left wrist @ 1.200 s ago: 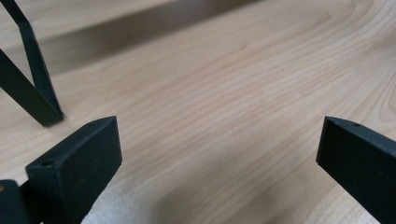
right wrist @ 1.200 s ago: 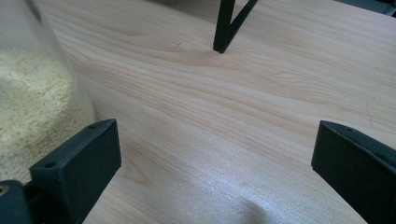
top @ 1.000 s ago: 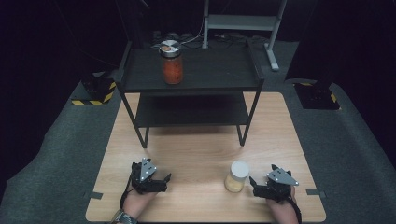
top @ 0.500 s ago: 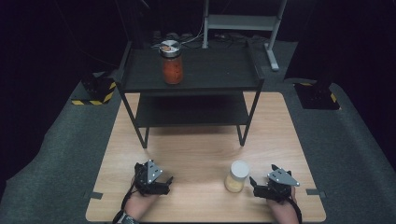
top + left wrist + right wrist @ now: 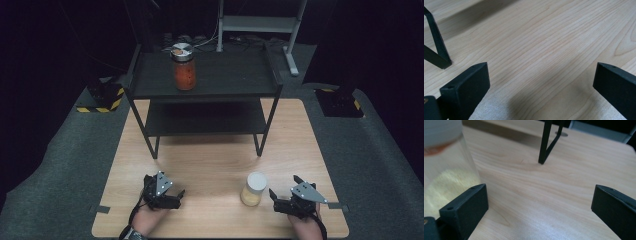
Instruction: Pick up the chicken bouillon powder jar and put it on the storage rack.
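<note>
The right hand-held gripper, low and right of centre in the high view, stands wide open with nothing between its jaws. To take the jar well, it should swing toward frame left until both jaws straddle the glass body below the lid, level with the table, then close squarely so the jar does not tip. The jar with the white lid stands upright on the table just to the left of that gripper, near but apart; in the right gripper view its glass wall sits at the left edge, outside the left jaw. The left hand-held gripper, lower left of the high view, is also wide open and empty over bare wood, well apart from the jar.
</note>
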